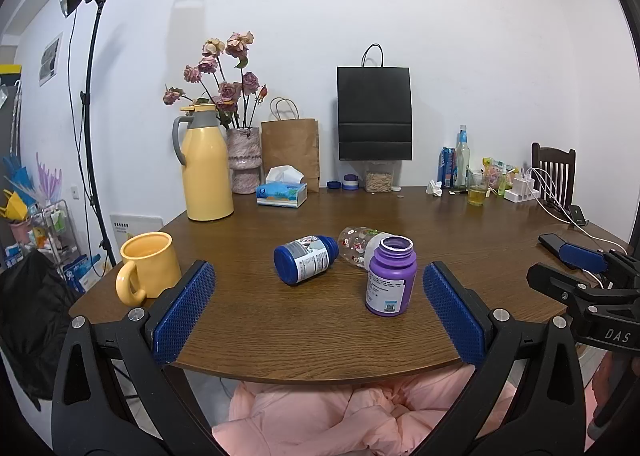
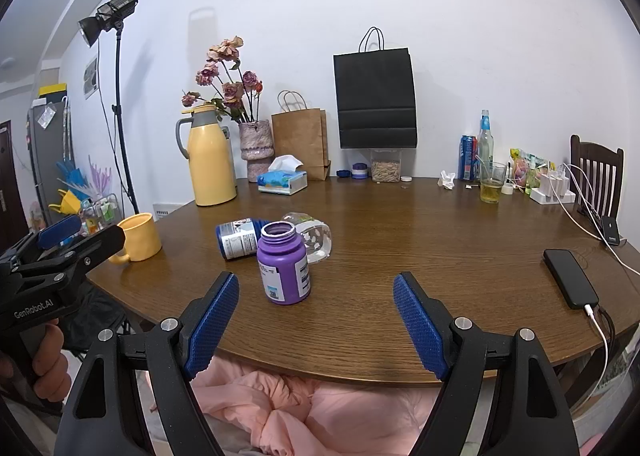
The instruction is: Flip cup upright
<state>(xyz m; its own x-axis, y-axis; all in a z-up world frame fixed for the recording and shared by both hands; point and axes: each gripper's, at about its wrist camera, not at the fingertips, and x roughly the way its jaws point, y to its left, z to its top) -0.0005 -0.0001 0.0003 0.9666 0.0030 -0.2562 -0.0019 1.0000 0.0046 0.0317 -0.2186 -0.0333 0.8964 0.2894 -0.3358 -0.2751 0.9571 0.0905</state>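
A clear patterned cup [image 1: 356,246] lies on its side mid-table, behind an upright open purple bottle [image 1: 390,282]; it also shows in the right wrist view [image 2: 314,238] behind the purple bottle [image 2: 284,262]. A blue bottle [image 1: 306,260] lies on its side to its left, also in the right wrist view [image 2: 238,238]. My left gripper [image 1: 318,306] is open and empty at the table's near edge. My right gripper [image 2: 316,322] is open and empty at the near edge, right of the purple bottle. Each gripper shows in the other's view.
A yellow mug [image 1: 148,270] stands upright at the near left. A yellow thermos [image 1: 206,163], vase, tissue box [image 1: 282,193] and paper bags line the back. A phone [image 2: 570,278] with cable lies at the right. A glass of liquid [image 2: 492,181] stands far right.
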